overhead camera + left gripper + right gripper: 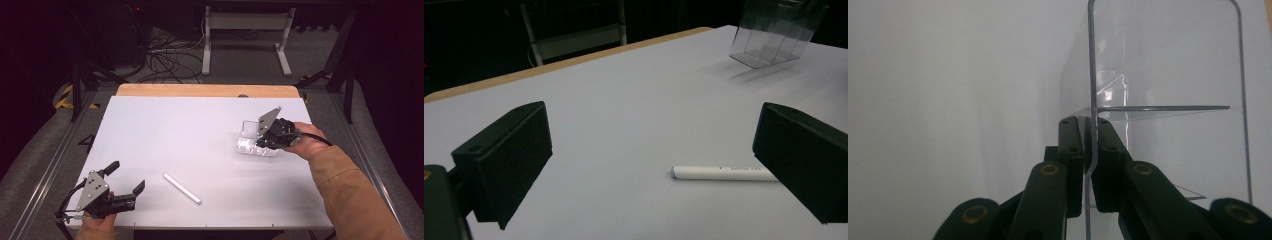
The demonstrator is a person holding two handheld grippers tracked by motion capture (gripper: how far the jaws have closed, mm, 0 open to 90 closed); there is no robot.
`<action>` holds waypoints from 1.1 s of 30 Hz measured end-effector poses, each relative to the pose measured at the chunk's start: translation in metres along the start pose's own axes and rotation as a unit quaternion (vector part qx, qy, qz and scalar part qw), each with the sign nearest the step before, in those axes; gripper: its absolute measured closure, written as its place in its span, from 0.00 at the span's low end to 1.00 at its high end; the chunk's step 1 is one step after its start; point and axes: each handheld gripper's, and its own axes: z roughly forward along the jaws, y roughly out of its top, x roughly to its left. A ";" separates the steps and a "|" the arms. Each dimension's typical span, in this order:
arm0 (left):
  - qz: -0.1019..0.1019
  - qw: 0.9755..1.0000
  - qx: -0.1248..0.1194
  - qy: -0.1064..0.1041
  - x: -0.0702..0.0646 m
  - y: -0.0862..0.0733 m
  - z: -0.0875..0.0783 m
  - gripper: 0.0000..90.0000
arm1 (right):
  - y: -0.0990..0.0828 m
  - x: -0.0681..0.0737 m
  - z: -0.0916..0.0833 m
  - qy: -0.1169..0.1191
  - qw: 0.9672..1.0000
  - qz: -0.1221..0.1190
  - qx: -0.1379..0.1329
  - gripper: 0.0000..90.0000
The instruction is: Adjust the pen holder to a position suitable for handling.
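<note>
Our right claw (264,136) is clamped on one wall of the clear plastic box (250,141), tipped at the right of the white surface (200,130). Our left claw (125,177) is spread wide, near the white pen (182,188).

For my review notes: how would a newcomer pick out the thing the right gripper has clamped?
On the white table, look to its right side, where the right gripper is shut on one wall of a clear plastic holder. It is see-through and boxy; the only other loose item, a white pen, is slim and opaque.
</note>
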 end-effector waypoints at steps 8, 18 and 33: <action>-0.003 1.000 -0.001 0.000 0.002 0.000 0.000 0.03 | 0.039 0.007 0.005 0.010 1.000 -0.012 -0.008 0.94; -0.003 1.000 0.000 0.000 0.003 -0.001 -0.001 0.04 | 0.081 0.010 0.025 0.018 1.000 -0.020 -0.001 0.94; -0.006 1.000 0.001 -0.002 0.004 -0.001 -0.001 0.04 | 0.120 0.016 0.057 0.042 0.998 -0.037 0.015 0.94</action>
